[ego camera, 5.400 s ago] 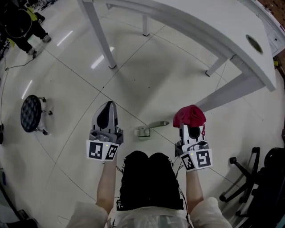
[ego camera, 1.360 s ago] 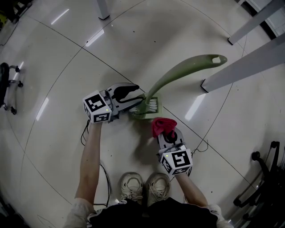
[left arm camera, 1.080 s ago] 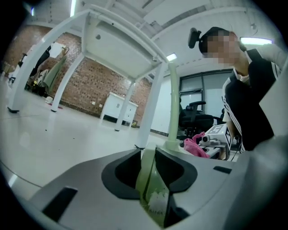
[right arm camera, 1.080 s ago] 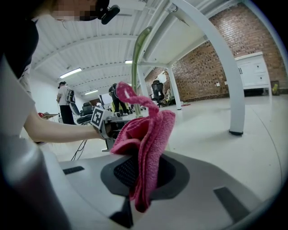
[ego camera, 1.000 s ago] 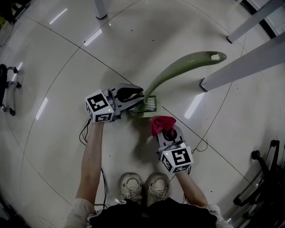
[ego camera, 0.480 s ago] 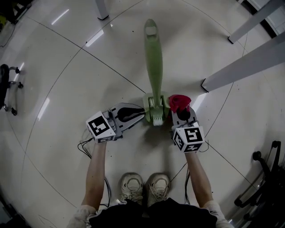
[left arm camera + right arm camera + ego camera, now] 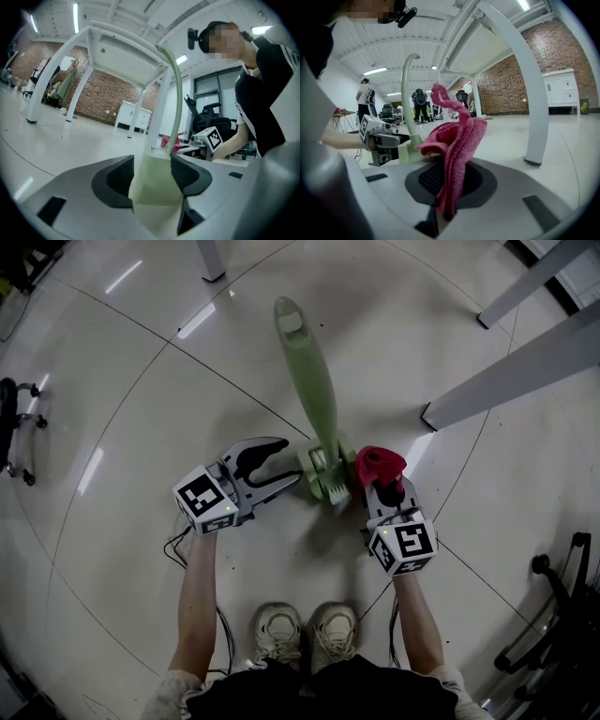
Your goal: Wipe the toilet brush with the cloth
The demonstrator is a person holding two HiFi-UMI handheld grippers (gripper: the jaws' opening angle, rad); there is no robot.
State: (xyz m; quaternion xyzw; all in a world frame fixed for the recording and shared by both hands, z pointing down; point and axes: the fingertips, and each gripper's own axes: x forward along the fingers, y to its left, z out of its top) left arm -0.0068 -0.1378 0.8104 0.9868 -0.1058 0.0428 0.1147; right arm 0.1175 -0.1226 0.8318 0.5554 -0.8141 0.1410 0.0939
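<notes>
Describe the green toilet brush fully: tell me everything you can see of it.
The pale green plastic toilet brush stands head-down over the pale tiled floor, its long curved handle rising to a rounded tip with a hanging hole. Its squarish head carries short white bristles. The head sits between the spread fingers of the left gripper, which have just been opening. The red cloth in the right gripper is beside the head; contact unclear.

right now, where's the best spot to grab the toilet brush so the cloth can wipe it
Probably its blocky head, down at the floor, coming in low and level from the side away from the cloth. It is broad and flat-sided, and the tall thin handle above is left free to wipe.
</notes>
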